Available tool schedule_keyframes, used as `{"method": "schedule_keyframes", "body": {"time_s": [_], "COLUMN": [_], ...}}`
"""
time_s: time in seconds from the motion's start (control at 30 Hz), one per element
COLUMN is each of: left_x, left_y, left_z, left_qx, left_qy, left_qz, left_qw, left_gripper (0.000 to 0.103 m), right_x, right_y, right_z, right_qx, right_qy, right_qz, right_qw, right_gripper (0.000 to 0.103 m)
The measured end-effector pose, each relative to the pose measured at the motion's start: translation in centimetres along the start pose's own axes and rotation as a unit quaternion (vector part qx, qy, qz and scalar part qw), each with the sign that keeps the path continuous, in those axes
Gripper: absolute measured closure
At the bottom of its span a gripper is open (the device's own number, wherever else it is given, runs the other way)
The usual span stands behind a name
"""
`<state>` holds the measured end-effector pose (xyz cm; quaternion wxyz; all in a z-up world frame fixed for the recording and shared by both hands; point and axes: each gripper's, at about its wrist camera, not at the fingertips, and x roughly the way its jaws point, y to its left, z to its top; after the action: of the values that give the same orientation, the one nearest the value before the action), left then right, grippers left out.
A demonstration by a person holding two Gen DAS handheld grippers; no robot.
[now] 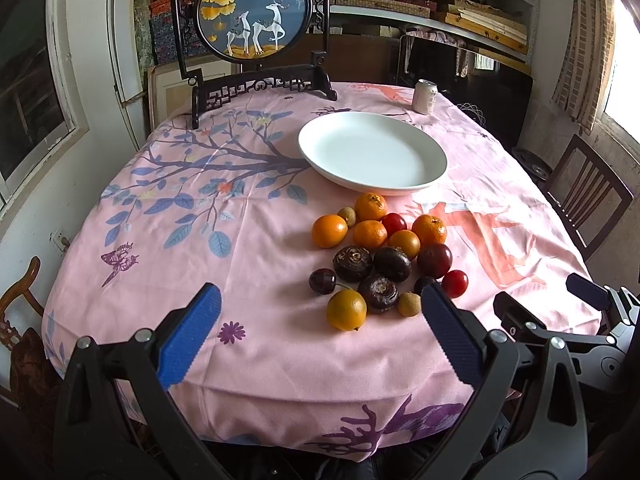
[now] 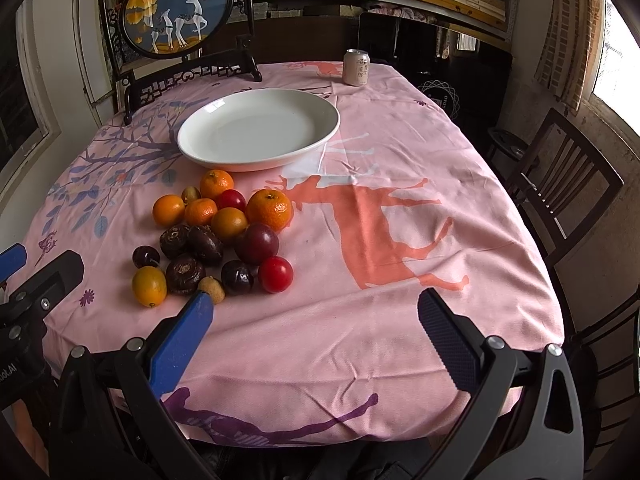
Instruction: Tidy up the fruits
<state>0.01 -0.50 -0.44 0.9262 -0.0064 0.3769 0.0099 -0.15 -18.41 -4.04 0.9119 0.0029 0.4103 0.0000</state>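
**Both grippers wide open, fruit still on the cloth**

The left gripper had its jaws spread wide and held nothing; its right fingertip stood just in front of a small tan fruit. The right gripper was likewise wide apart and empty above the pink tablecloth. The fruit pile lay clustered on the cloth, just in front of the white plate, none of it on the plate. 1 drink can stood beyond, near the framed deer screen.
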Motion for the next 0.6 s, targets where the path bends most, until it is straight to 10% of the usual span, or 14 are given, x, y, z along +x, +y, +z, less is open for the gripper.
{"method": "schedule_keyframes", "body": {"time_s": [0.6], "left_x": [0.01], "left_y": [0.08], "left_z": [0.06], "left_qx": [0.000], "left_qy": [0.002], "left_qz": [-0.001], "left_qw": [1.0000], "left_gripper": [0.002], "right_x": [-0.07], "right_y": [-0.23], "right_z": [0.02], "right_qx": [0.000], "right_qy": [0.000], "right_qz": [0.000], "right_qw": [1.000], "right_gripper": [0.001]}}
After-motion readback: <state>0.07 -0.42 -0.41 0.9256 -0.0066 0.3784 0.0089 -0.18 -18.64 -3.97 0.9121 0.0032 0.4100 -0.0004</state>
